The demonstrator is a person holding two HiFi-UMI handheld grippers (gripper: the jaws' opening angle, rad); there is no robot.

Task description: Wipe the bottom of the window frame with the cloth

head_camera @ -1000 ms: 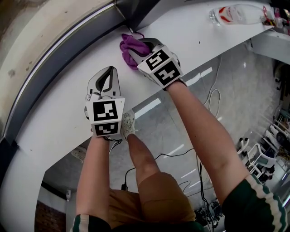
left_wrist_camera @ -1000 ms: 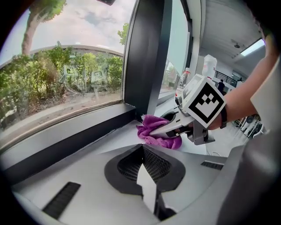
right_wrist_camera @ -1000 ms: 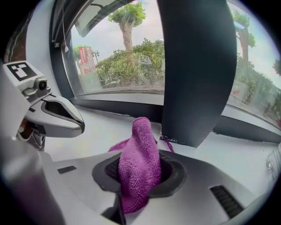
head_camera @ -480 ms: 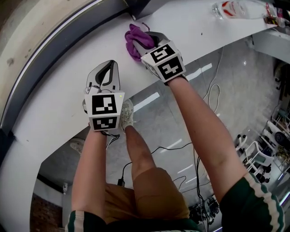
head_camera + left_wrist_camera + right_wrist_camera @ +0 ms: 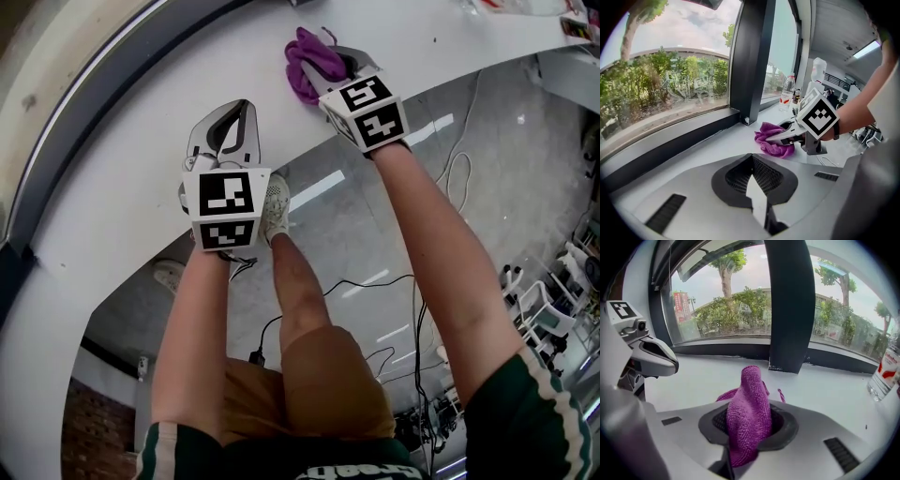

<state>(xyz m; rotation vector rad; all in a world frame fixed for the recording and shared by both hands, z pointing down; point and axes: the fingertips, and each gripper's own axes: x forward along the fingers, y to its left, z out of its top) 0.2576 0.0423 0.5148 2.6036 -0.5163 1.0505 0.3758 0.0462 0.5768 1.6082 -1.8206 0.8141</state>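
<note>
A purple cloth point(image 5: 311, 64) point(image 5: 750, 413) point(image 5: 772, 139) is bunched up on the white sill point(image 5: 141, 178), pinched in my right gripper point(image 5: 323, 67), which is shut on it. The dark bottom rail of the window frame point(image 5: 112, 89) point(image 5: 717, 350) point(image 5: 670, 140) runs along the sill's far edge, a short way beyond the cloth. My left gripper point(image 5: 230, 127) rests over the sill to the left of the cloth, jaws closed together with nothing between them.
A dark upright mullion point(image 5: 787, 305) point(image 5: 752, 61) meets the rail straight behind the cloth. A plastic bottle point(image 5: 887, 366) point(image 5: 787, 91) stands on the sill to the right. The sill's near edge point(image 5: 309, 164) drops to a floor with cables.
Both grippers sit slightly further right and higher in the head view than a second ago; the right one still holds the cloth. The bottle has slid out of the head view.
</note>
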